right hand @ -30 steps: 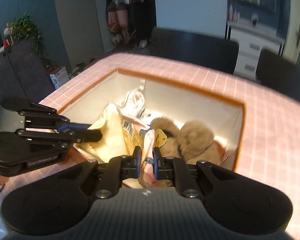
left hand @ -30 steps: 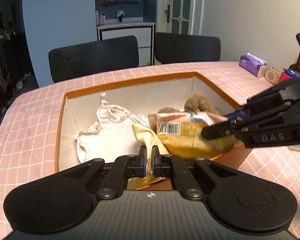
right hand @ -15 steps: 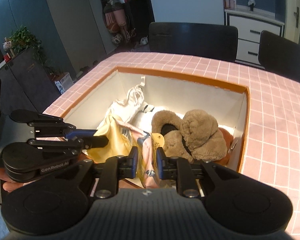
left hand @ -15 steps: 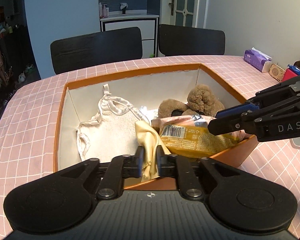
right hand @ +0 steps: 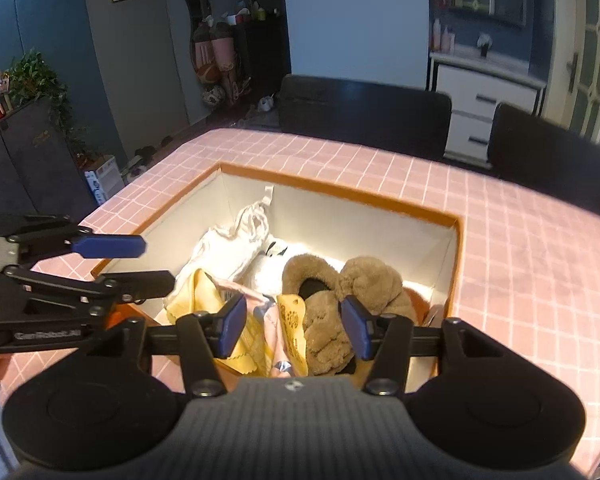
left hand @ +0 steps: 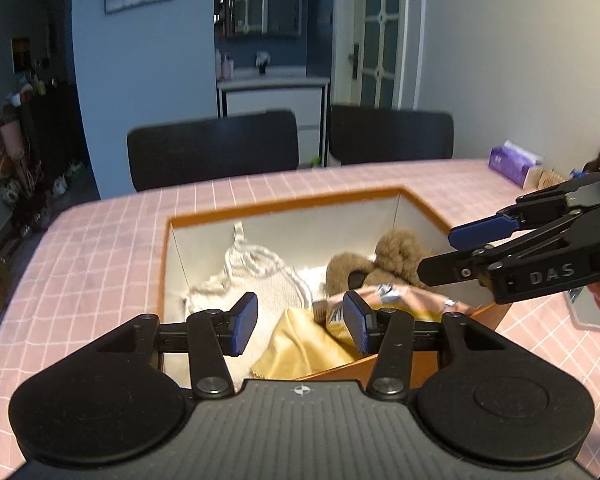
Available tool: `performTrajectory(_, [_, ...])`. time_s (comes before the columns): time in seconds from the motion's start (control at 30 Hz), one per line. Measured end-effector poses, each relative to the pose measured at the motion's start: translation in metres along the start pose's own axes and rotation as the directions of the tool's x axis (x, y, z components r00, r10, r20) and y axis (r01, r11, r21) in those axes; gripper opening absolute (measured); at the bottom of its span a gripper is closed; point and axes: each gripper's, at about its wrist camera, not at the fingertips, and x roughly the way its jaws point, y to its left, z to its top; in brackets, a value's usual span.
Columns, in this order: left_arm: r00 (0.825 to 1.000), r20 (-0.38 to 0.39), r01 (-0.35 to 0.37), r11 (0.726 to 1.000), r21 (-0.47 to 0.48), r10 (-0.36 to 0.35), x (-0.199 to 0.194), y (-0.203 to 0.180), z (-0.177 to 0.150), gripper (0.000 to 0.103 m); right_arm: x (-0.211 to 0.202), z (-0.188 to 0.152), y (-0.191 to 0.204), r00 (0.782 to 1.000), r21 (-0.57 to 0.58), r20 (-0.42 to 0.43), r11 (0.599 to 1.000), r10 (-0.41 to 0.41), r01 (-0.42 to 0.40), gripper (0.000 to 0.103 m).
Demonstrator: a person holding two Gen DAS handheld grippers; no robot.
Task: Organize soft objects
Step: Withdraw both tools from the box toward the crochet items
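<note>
An orange-rimmed box with a white inside holds a white garment, a brown plush toy, a yellow cloth and a pink and yellow snack bag. My left gripper hovers over the box's near edge. Its jaws are opening, and the yellow cloth lies loose below them. My right gripper hangs above the bag and plush, jaws also opening, pads touching nothing.
The box sits on a table with a pink checked cloth. Two black chairs stand at the far side. A purple tissue pack and small items lie at the far right of the table.
Both grippers went from shut to open: the left let go of the yellow cloth, the right let go of the snack bag. Both lifted a little above the box.
</note>
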Motion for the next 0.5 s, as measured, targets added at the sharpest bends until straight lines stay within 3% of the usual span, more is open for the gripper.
performTrajectory(0.1, [0.998, 0.058, 0.017, 1.0, 0.001, -0.017, -0.019, 0.001, -0.004, 0.058, -0.014, 0.002, 0.012, 0.998, -0.029, 0.041, 0.998, -0.049, 0.05, 0.065])
performTrajectory(0.27, [0.992, 0.12, 0.045, 0.999, 0.028, -0.048, -0.047, -0.003, -0.019, 0.059, -0.036, -0.004, 0.03, 0.99, -0.046, 0.091, 0.993, -0.107, 0.112, 0.065])
performTrajectory(0.5, [0.986, 0.158, 0.052, 0.998, 0.042, -0.058, -0.072, -0.001, -0.056, 0.059, -0.055, -0.029, 0.063, 0.989, -0.109, 0.095, 0.986, -0.118, 0.128, 0.066])
